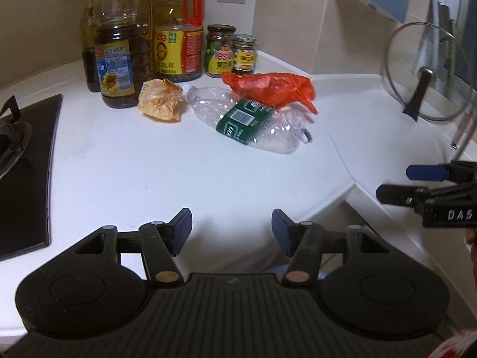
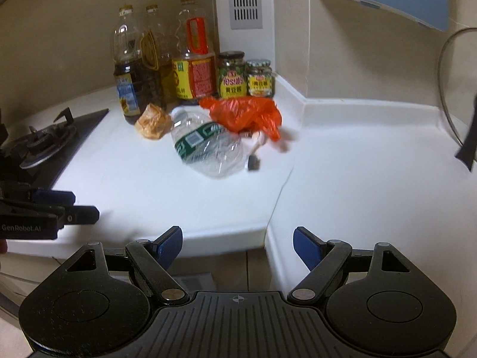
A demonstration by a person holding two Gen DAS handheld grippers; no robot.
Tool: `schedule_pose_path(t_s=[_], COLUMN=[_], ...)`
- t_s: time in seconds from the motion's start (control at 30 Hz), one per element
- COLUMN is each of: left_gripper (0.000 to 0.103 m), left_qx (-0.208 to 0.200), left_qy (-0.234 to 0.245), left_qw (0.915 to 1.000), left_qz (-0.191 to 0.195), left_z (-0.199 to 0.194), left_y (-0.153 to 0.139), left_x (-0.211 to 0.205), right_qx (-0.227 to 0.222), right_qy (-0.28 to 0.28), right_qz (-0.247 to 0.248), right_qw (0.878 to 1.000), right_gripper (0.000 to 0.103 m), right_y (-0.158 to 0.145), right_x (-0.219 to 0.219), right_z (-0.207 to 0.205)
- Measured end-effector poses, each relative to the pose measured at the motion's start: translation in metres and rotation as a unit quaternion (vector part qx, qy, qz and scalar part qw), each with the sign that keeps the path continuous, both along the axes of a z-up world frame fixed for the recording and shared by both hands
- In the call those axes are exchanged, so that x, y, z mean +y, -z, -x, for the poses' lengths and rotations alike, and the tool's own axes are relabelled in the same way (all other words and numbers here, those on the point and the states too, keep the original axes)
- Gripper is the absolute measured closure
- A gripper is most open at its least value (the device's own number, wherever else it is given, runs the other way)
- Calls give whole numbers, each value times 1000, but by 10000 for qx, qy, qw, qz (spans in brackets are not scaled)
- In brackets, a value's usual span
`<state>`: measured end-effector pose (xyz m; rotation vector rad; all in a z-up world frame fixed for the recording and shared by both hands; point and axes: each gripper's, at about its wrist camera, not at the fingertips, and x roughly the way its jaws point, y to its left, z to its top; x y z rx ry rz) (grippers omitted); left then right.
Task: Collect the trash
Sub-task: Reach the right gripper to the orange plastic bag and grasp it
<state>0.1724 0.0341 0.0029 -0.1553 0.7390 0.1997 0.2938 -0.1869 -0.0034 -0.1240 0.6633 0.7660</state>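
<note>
The left hand-held gripper [image 1: 232, 229] is hovering over the near edge of the white worktop [image 1: 125, 173] with its jaws standing apart and nothing lying between them. The right hand-held gripper [image 2: 238, 242] is likewise standing open and empty, just off the worktop's front edge.

Three trash items are lying ahead of both hand-held grippers, well apart from the fingertips:
- A crushed clear plastic bottle [image 1: 253, 123] with a green label is lying on its side, nearest the hand-held grippers.
- A crumpled red plastic bag [image 1: 268, 88] is resting just behind the bottle and touching it.
- A crumpled orange wrapper [image 1: 161, 100] is sitting to the left of the bottle.

Oil bottles [image 1: 122, 50] and two sauce jars [image 1: 220, 50] are standing beyond the trash against the wall. A gas hob [image 1: 23, 173] is lying to the left of the left hand-held gripper.
</note>
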Motion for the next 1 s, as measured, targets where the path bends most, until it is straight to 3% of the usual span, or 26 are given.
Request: schedule_pose_path(t_s=[0.53,1.0], left_gripper=[48,43], left_qx=[-5,-75], left_qy=[-1162,-954], left_qw=[9928,9947], left_qz=[-285,-370], left_z=[-44,-83], left_y=[-19,-21], left_x=[-1,47], right_qx=[-116,-349], right_qy=[-1068,-800], right_qz=[-127,-142], right_qw=[9941,9961], right_gripper=[22,22], right_y=[-19,-32], right_x=[17,41], right_z=[-99,-145])
